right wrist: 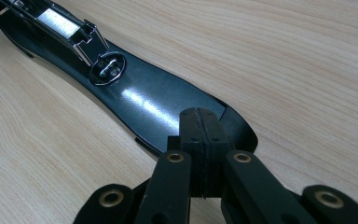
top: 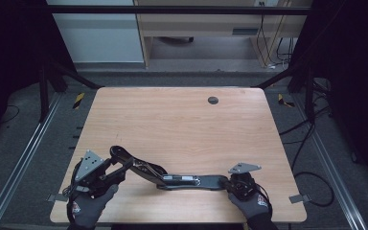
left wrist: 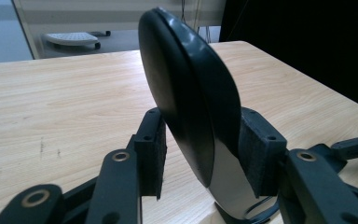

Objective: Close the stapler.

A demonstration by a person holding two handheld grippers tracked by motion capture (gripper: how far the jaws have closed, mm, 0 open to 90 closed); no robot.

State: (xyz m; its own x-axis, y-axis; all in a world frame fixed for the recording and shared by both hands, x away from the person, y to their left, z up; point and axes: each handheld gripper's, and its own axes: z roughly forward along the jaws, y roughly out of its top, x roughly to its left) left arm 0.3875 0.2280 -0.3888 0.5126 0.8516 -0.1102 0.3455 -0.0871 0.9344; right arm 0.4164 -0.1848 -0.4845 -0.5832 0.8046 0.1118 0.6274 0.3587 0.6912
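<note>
Work centres on a long black glossy stapler, opened out flat near the front edge of the pale wooden worktop. Left tool has its pads clamped on the stapler's raised rounded black arm, which tilts up off the wood. Right tool is closed, its tips pressing the base's far end down. Next move, I'd judge, means swinging that arm while the base stays pinned.

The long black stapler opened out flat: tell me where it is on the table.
In the high view the long black stapler lies along the near edge of the wooden table, between the left gripper and the right gripper.
</note>
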